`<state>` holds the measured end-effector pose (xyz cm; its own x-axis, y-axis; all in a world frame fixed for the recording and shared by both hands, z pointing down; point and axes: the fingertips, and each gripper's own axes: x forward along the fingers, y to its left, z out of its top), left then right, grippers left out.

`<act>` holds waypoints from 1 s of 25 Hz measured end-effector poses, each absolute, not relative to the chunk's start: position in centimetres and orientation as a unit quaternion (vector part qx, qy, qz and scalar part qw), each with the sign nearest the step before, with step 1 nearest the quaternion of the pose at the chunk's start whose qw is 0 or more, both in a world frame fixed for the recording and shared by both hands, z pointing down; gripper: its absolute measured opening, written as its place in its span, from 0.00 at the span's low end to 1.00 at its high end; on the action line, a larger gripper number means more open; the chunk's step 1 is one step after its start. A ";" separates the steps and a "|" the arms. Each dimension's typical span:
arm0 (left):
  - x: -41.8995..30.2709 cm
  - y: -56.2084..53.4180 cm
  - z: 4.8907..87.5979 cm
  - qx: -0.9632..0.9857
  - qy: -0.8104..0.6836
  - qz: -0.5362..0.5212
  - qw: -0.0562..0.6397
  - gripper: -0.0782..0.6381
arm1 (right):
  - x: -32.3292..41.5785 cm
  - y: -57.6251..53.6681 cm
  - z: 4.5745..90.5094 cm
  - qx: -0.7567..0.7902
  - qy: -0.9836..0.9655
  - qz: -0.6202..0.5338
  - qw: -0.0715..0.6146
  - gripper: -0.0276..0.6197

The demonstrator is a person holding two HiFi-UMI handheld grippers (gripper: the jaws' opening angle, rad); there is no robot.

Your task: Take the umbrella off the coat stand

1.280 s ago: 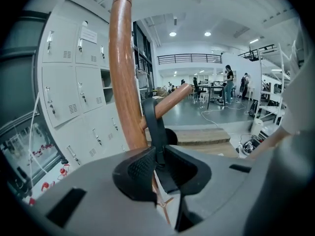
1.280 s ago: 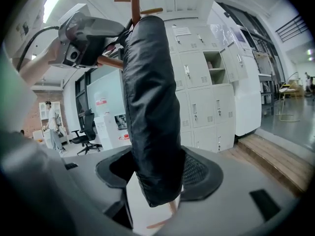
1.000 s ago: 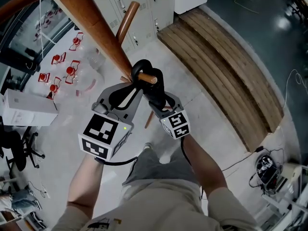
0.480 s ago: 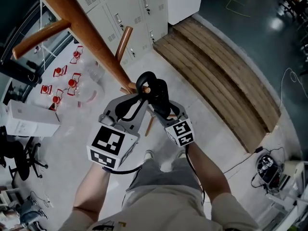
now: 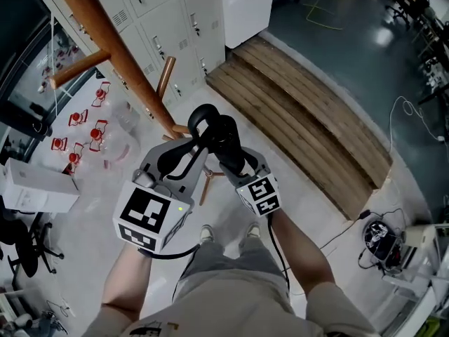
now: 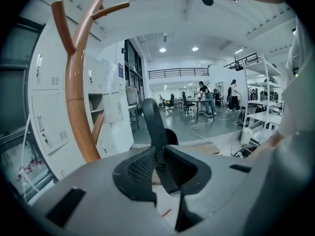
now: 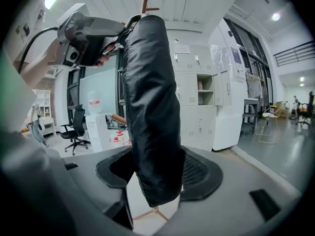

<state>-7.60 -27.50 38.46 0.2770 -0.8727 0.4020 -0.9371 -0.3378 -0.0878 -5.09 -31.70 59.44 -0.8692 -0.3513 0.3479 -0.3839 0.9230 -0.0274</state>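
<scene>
Both hands have come up since a second ago, and the umbrella point(image 5: 223, 137) has risen with them. Its hooked handle point(image 5: 202, 118) had a peg point(image 5: 180, 128) of the coat stand point(image 5: 105, 30) poking through the loop. Now the loop sits above that peg's tip and a little to one side of it. From overhead I can't be sure the two no longer touch.

The left claw point(image 5: 191, 146) is closed on the handle. In the left gripper view the thin black curve stands up between the two ribbed pads, which press it from both sides. The right claw point(image 5: 228, 156) is clamped around the rolled black canopy, just below where the handle begins. In the right gripper view the shiny fabric fills the space between the pads and hangs a little below them. The two claws sit close beside each other, both angled slightly downward. The marker cubes face up toward the person, whose forearms reach out from the bottom of the head view.

Beyond the claws, the stand's reddish wooden trunk slants up toward the top left, with another branch point(image 5: 165, 76) sticking out lower down. Behind it runs a row of pale lockers point(image 5: 168, 5). To the right lies a low wooden platform point(image 5: 295, 111) of long planks, set on the grey floor point(image 5: 91, 181). Off to the left, a white box point(image 5: 35, 188) and a black office chair point(image 5: 24, 234) stand well apart from the stand.
</scene>
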 end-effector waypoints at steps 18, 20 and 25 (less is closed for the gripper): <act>-3.4 -22.8 18.4 0.834 -0.540 0.094 -0.072 0.21 | -1.1 -30.4 38.8 0.247 -0.960 -0.019 0.130 0.45; -3.6 -22.2 16.7 0.835 -0.537 0.084 -0.087 0.22 | -1.1 -30.0 37.0 0.249 -0.959 -0.023 0.133 0.45; -3.5 -20.4 13.4 0.838 -0.531 0.052 -0.116 0.22 | -0.7 -28.9 33.4 0.255 -0.955 -0.043 0.144 0.45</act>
<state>-3.53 -20.41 13.40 0.4304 -0.9020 -0.0351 -0.8777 -0.4091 -0.2497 -0.68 -28.89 33.42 -0.8282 -0.5002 0.2527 -0.4756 0.8659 0.1550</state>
